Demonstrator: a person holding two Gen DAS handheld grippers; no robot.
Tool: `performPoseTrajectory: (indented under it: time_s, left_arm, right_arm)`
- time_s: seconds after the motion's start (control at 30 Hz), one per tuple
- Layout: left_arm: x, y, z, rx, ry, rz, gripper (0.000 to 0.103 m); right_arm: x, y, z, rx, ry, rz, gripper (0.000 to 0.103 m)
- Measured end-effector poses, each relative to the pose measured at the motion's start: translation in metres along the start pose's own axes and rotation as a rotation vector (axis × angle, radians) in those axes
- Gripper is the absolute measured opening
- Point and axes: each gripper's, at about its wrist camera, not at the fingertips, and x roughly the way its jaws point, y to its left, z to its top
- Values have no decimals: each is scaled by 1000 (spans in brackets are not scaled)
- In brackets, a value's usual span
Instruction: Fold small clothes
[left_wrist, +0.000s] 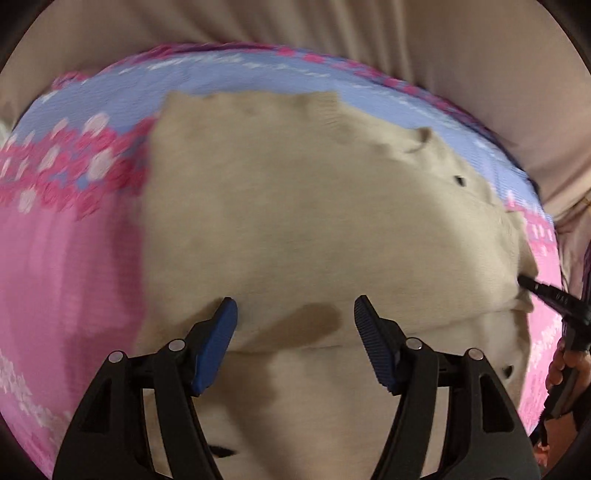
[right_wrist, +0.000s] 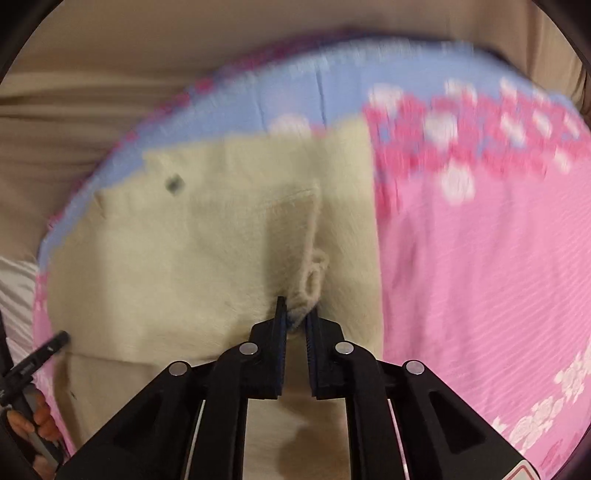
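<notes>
A small cream fleecy garment (left_wrist: 314, 206) lies spread on a pink and blue flowered blanket (left_wrist: 66, 258). My left gripper (left_wrist: 295, 317) hangs open just above the garment's near part, nothing between its blue pads (left_wrist: 218, 339). In the right wrist view the same garment (right_wrist: 184, 251) fills the middle, with a raised fold running down to my right gripper (right_wrist: 294, 314). That gripper is shut on a bunched bit of the garment's edge. The right gripper's tip (left_wrist: 532, 284) also shows at the garment's right side in the left wrist view.
The blanket (right_wrist: 480, 266) lies over a beige sheet (left_wrist: 406, 33) that surrounds it at the back. A person's hand (left_wrist: 565, 369) holds the right tool at the right edge. The left tool's tip (right_wrist: 48, 347) and a hand (right_wrist: 37, 417) show low left in the right wrist view.
</notes>
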Motion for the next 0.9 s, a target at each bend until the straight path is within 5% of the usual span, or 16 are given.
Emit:
performPoseTrajectory:
  time_s: [0.03, 0.1, 0.13, 0.2, 0.33, 0.5, 0.63, 0.7, 0.8, 0.9]
  left_arm:
    - [-1, 5, 0, -5, 0, -8, 54]
    - [-15, 17, -6, -2, -38, 14, 55]
    - [-19, 21, -9, -2, -54, 52, 60]
    - [-18, 35, -17, -24, -41, 177, 68]
    - [-18, 67, -38, -148, 33, 159, 67]
    - [-33, 59, -71, -84, 25, 121, 73]
    - [-28, 50, -93, 31, 38, 187, 42]
    - [-32, 61, -94, -21, 34, 194, 28]
    - [-39, 82, -92, -136, 25, 190, 24]
    - [-50, 72, -94, -100, 14, 209, 27]
  right_arm:
    - [-11, 0, -2, 21, -38, 14, 14]
    - [-39, 5, -9, 39, -104, 20, 36]
    - [-52, 7, -15, 39, -132, 25, 39]
    - [-66, 8, -30, 22, -134, 27, 39]
    - [-85, 1, -79, 4, -87, -18, 39]
    - [-88, -15, -145, 52, -4, -47, 49]
    - [-84, -14, -186, 37, 40, -72, 49]
    - [-85, -13, -197, 37, 33, -72, 49]
    - [-91, -7, -202, 21, 0, -80, 49]
    - [-99, 8, -190, -32, -29, -90, 49]
